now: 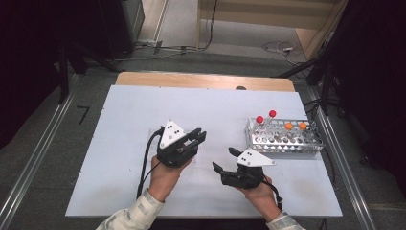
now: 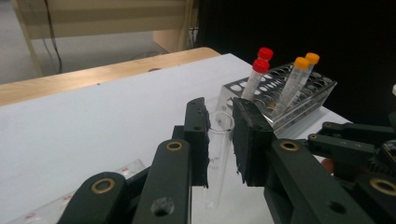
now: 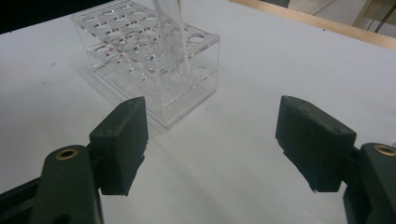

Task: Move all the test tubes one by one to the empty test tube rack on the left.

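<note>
Gripping a clear uncapped test tube between both pads, left gripper at about 7 o'clock from the table's centre, jaws aimed toward 2 o'clock. In the left gripper view, tube upright between the black jaws, open mouth just above the pad tops, rounded bottom hanging below them, faint print on its wall. Pinched from both sides, pads touching glass. Held by the person's left hand, sleeve entering from the bottom edge.

Spread wide and holding nothing, right gripper at about 5 o'clock from centre, jaws pointing toward 10 o'clock, bare white table between its pads in the right gripper view. Grasped by the right hand.

Standing at about 3 o'clock on the table, a clear perforated tube rack, well apart from the left gripper and near the right one. Seated in it, two red-capped tubes toward its 9 o'clock end and two orange-capped tubes toward 3 o'clock, all tilted. In the left gripper view, rack at 1 o'clock beyond the held tube, not touching it.

Lying flat on the table at 8 o'clock of the left gripper view, another clear tube-like item, partly hidden by the jaw linkage, too blurred to tell more
</note>
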A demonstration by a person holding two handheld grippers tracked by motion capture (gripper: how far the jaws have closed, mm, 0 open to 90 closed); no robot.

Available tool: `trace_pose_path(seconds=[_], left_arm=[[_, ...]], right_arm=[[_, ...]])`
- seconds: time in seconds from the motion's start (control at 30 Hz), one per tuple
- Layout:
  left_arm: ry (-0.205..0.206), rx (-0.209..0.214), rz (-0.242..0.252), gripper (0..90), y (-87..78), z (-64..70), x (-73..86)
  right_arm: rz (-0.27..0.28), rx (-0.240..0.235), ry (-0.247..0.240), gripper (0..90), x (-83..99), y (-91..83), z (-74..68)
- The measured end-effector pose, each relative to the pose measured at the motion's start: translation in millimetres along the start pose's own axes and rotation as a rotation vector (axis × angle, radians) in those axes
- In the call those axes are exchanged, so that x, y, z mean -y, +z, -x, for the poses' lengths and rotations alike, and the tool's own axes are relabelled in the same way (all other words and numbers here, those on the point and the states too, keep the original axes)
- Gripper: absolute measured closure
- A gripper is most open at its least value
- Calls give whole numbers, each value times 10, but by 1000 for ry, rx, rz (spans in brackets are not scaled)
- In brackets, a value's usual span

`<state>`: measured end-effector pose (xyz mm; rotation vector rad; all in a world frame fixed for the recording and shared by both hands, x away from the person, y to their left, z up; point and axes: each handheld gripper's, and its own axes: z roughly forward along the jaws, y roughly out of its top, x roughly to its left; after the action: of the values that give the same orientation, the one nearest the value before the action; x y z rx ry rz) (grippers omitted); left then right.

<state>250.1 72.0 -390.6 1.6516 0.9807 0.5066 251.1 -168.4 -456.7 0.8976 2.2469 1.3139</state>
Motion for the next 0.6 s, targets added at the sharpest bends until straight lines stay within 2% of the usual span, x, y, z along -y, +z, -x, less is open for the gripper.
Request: trace_pose_path(seconds=[0.13, 0.37, 0.6], left_arm=[[-6, -22, 11, 769, -73, -66, -32], [35, -76, -12, 769, -94, -119, -27], [43, -89, -30, 768, -80, -141, -7]], right_arm=[[-4, 6, 1, 224, 11, -5, 18], [-9, 13, -1, 217, 18, 3, 9], [-11, 18, 2, 210, 22, -3, 19]])
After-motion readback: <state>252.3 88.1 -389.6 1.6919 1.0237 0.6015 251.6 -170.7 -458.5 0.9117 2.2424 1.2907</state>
